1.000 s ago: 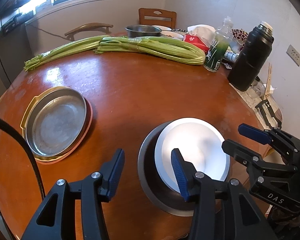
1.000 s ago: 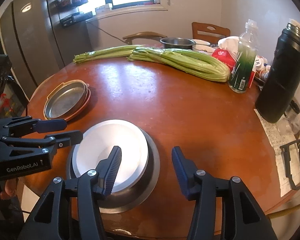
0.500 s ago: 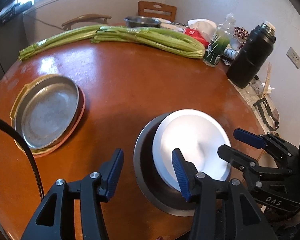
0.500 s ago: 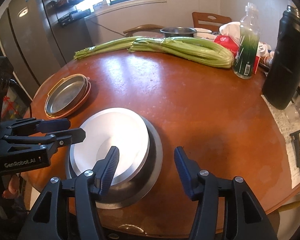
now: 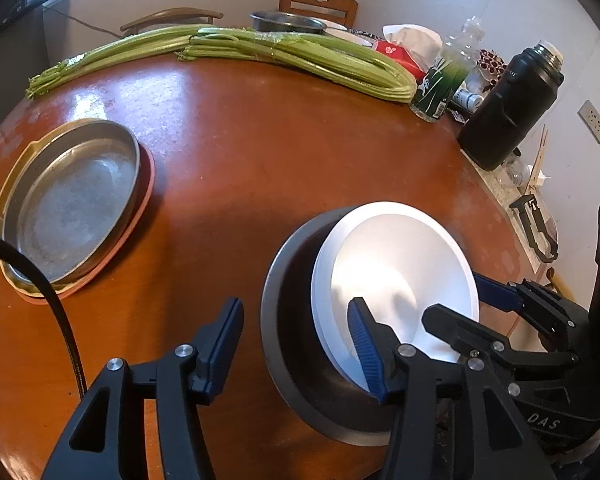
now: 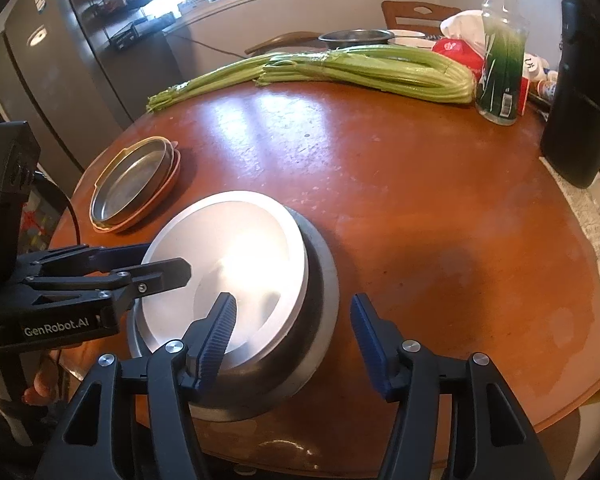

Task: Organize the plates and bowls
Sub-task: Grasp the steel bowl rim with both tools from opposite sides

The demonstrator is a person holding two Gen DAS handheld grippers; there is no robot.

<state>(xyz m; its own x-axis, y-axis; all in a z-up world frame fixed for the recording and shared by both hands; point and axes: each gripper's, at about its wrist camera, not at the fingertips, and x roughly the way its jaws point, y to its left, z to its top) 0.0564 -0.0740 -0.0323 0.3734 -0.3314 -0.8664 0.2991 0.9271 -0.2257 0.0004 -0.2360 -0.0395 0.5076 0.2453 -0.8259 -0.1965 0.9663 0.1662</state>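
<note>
A white plate (image 5: 396, 272) lies inside a dark metal bowl (image 5: 292, 320) at the near edge of the round wooden table; both show in the right wrist view, the plate (image 6: 236, 248) and the bowl (image 6: 320, 296). My left gripper (image 5: 296, 340) is open, its jaws astride the bowl's left rim. My right gripper (image 6: 292, 336) is open, its jaws astride the bowl's right rim. A steel pan (image 5: 68, 200) sits on a stack of plates at the left, seen also in the right wrist view (image 6: 132, 184).
Celery stalks (image 5: 260, 52), a green bottle (image 5: 440, 84), a black flask (image 5: 508, 112), a steel bowl (image 5: 288, 22) and packets crowd the far and right side of the table (image 5: 280, 152). Chairs stand behind. A fridge (image 6: 28, 64) is at the left.
Both grippers have moved in closer and lower over the bowl, each now straddling its rim. The plate and bowl have stayed where they were.
</note>
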